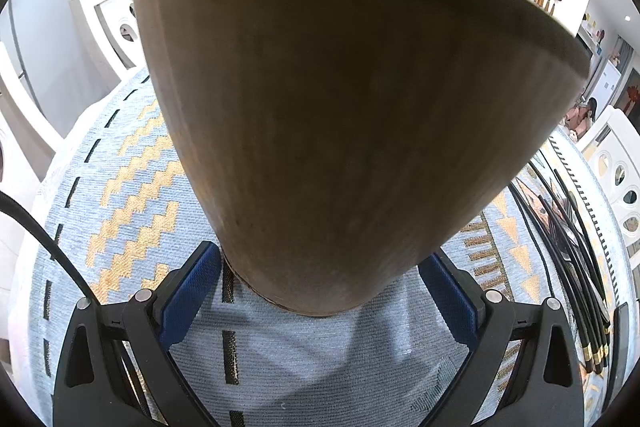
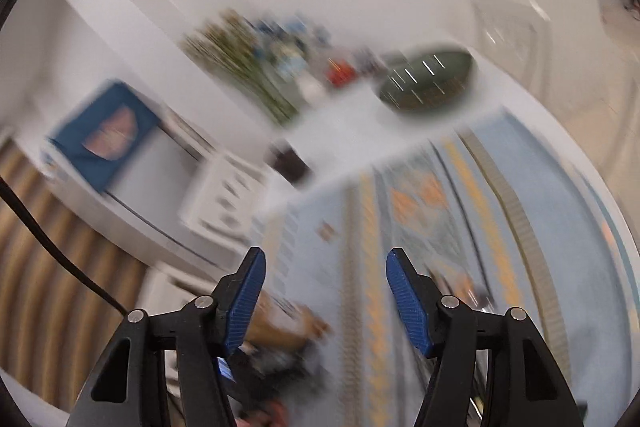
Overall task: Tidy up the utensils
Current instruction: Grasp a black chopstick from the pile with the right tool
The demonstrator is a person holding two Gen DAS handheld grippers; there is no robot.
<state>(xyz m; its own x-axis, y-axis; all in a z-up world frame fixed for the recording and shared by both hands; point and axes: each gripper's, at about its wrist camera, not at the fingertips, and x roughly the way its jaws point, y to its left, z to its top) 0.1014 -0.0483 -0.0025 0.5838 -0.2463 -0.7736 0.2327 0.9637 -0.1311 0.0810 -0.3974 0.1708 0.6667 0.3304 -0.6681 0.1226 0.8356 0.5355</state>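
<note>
I see even, soft daylight in both views, bright on the white walls. In the left wrist view the wooden holder (image 1: 352, 131) fills the frame, its near side dim and slightly soft, with a faint shadow on the cloth (image 1: 132, 187) below it. The right wrist view is heavily motion-smeared; above the cloth, a dark dish (image 2: 426, 81), perhaps, shows streaked glints. Fisheye bending and black vignette ring both.

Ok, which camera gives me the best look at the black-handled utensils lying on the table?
The left wrist view. The black-handled utensils lie in a sharp bundle at its right edge, on the patterned tablecloth, beside the wooden holder. The right wrist view is smeared by motion blur, and I cannot make out the utensils there.
</note>
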